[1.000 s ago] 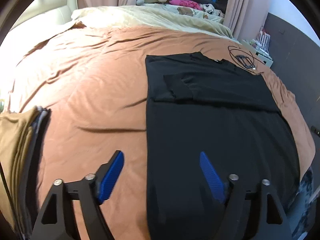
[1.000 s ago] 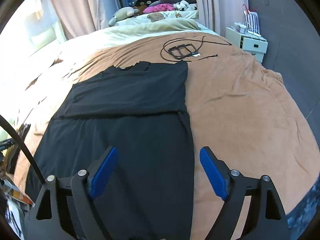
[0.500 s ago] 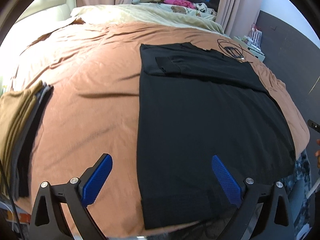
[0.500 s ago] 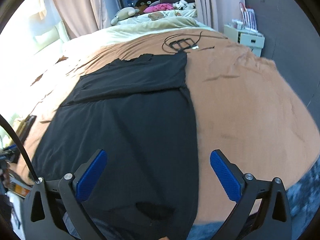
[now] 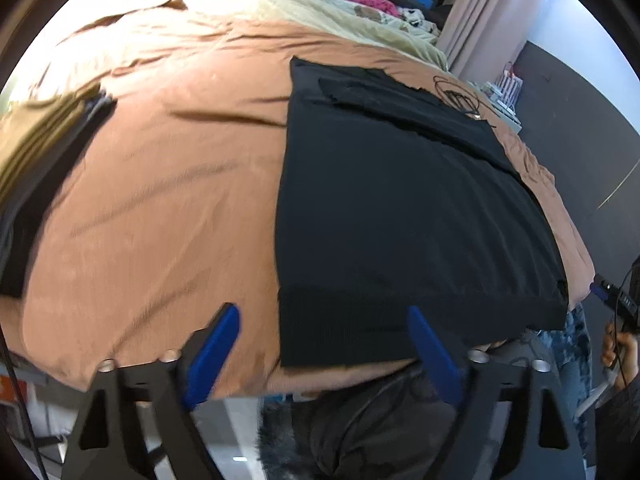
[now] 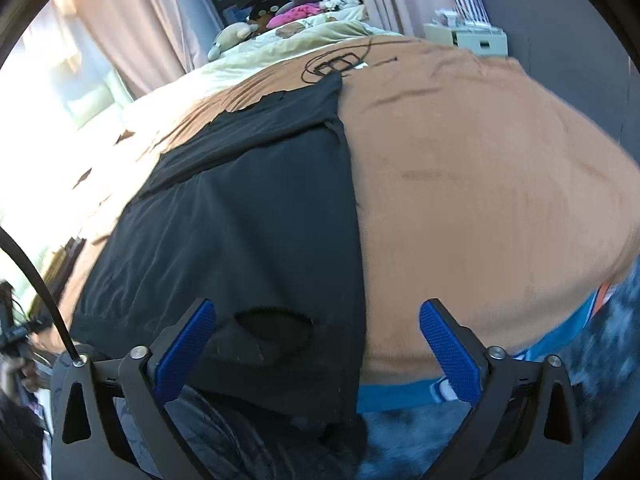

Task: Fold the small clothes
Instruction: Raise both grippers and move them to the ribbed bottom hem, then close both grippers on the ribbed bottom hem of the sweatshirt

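A black garment (image 5: 404, 208) lay flat on the brown bedspread (image 5: 168, 184), its sleeves folded in across the top and its hem reaching the near edge of the bed, toward 6 o'clock. In the left wrist view the left gripper (image 5: 324, 350) hung over that edge, its blue fingers (image 5: 216, 350) apart after closing in a little just before; the hem's left corner lay beyond and between them, not pinched. In the right wrist view the right gripper (image 6: 316, 344) stood with fingers wide apart, having narrowed slightly, above the hem's right corner, where the cloth draped over the bed edge; a curled fold there looked like a small opening, though blur made that uncertain. A stack of folded clothes (image 5: 36, 160) sat at 9 o'clock in the left view, well apart from the garment. A coiled black cable (image 6: 340, 65) lay at 12 o'clock, just beyond the collar.
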Motion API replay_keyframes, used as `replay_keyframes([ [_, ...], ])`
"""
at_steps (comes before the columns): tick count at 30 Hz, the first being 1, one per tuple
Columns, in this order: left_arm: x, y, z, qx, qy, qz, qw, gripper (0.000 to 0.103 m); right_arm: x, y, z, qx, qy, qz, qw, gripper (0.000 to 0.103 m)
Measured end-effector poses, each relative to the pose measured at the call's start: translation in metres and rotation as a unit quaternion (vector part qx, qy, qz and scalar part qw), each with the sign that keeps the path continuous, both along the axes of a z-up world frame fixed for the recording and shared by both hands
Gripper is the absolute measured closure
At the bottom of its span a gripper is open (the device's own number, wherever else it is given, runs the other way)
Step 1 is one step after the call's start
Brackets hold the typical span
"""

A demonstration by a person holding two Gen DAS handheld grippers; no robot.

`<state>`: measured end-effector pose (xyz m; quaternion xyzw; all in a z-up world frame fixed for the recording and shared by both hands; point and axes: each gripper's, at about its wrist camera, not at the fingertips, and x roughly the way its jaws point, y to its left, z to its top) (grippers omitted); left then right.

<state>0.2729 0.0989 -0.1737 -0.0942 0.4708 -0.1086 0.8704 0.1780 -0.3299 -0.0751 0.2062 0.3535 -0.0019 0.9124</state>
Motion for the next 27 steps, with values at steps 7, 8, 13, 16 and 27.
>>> replay_keyframes([
  [7, 0.000, 0.018, -0.022, -0.058, 0.029, 0.022, 0.9977, 0.055, -0.020, -0.015, -0.034, 0.054, 0.001, 0.015, 0.998, 0.035],
  [8, 0.001, 0.019, -0.023, -0.064, 0.030, 0.024, 0.9972, 0.055, -0.021, -0.017, -0.038, 0.062, 0.000, 0.018, 0.998, 0.036],
  [13, 0.008, 0.019, -0.030, -0.074, 0.039, 0.025, 0.9962, 0.055, -0.023, -0.026, -0.055, 0.084, -0.002, 0.023, 0.996, 0.039],
  [16, 0.012, 0.018, -0.034, -0.075, 0.044, 0.024, 0.9959, 0.055, -0.021, -0.031, -0.064, 0.097, -0.001, 0.027, 0.995, 0.044],
  [27, 0.031, 0.018, -0.046, -0.080, 0.058, 0.020, 0.9949, 0.056, -0.016, -0.043, -0.102, 0.198, -0.007, 0.082, 0.977, 0.052],
])
